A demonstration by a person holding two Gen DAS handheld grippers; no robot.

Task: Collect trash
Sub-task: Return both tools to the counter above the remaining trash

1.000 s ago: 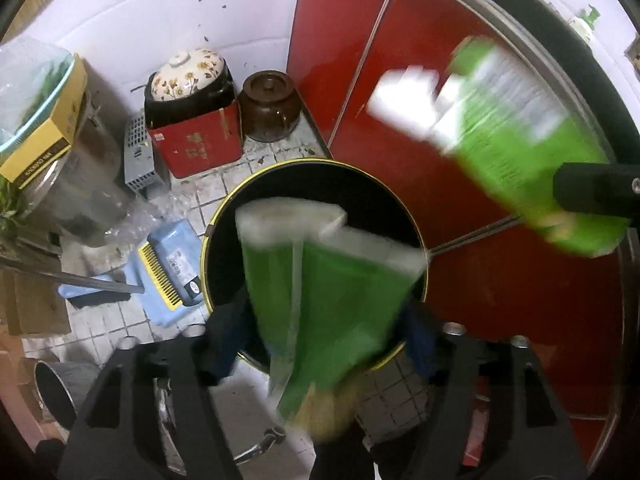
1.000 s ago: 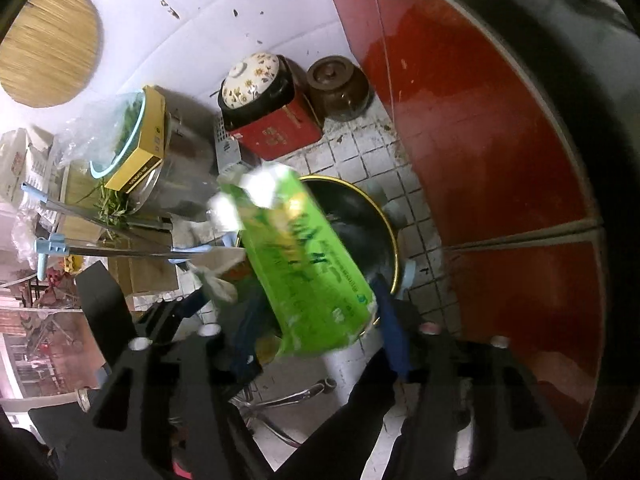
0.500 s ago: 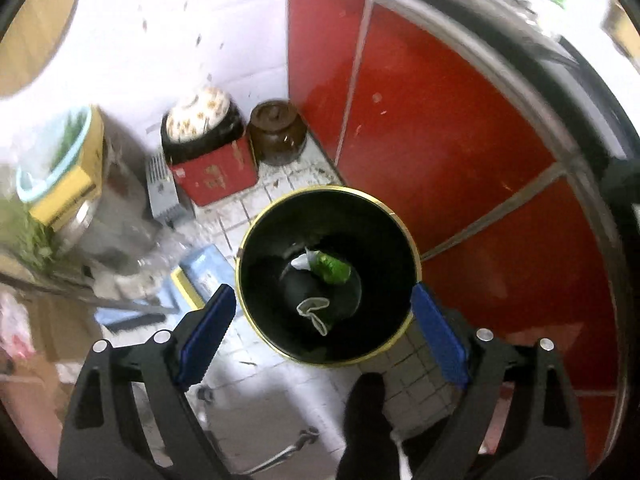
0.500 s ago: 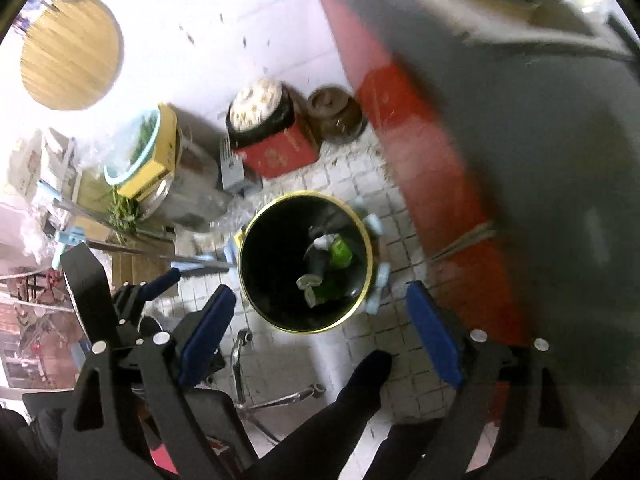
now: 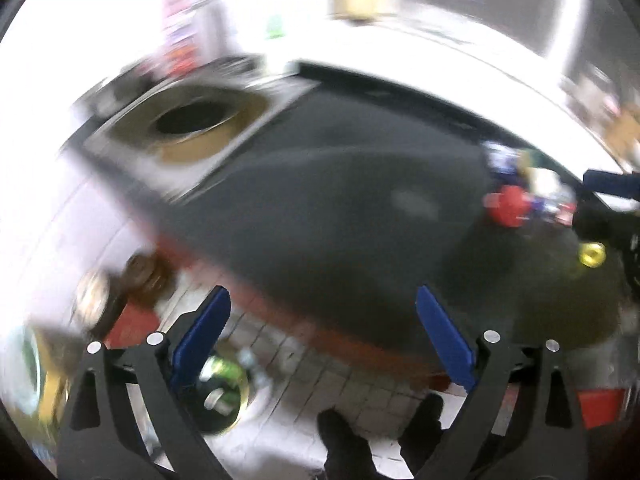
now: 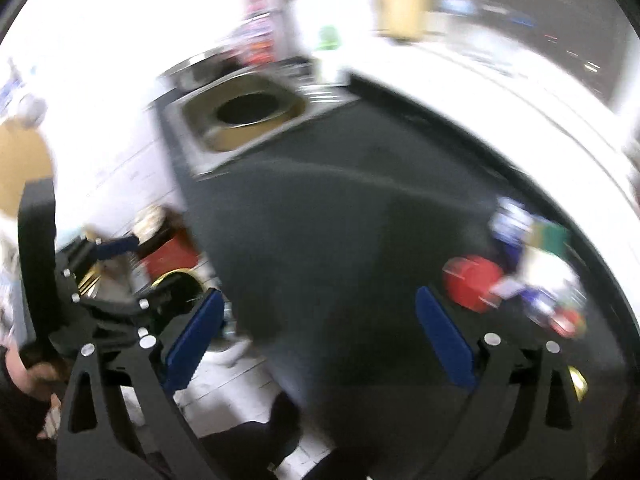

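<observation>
Both views are motion-blurred. My left gripper [image 5: 322, 340] is open and empty above the dark countertop [image 5: 340, 200]. My right gripper [image 6: 318, 336] is open and empty over the same countertop [image 6: 340, 220]. The black trash bin with a gold rim [image 5: 224, 396] stands on the tiled floor at lower left, with green wrappers inside; it also shows in the right wrist view [image 6: 178, 286]. A pile of trash lies at the counter's right end: a red round item [image 5: 510, 204] and mixed wrappers [image 6: 536, 264], with the red item [image 6: 472, 282] in front.
A sink [image 5: 188, 124] is set in the counter at the back left, also in the right wrist view [image 6: 246, 114]. A yellow cap [image 5: 592, 254] lies near the right. The left gripper's body [image 6: 92, 280] shows at left. Shoes [image 5: 344, 440] stand on the floor.
Both grippers have swung up from above the bin to face the countertop. The green packets that they held a second ago now lie in the bin.
</observation>
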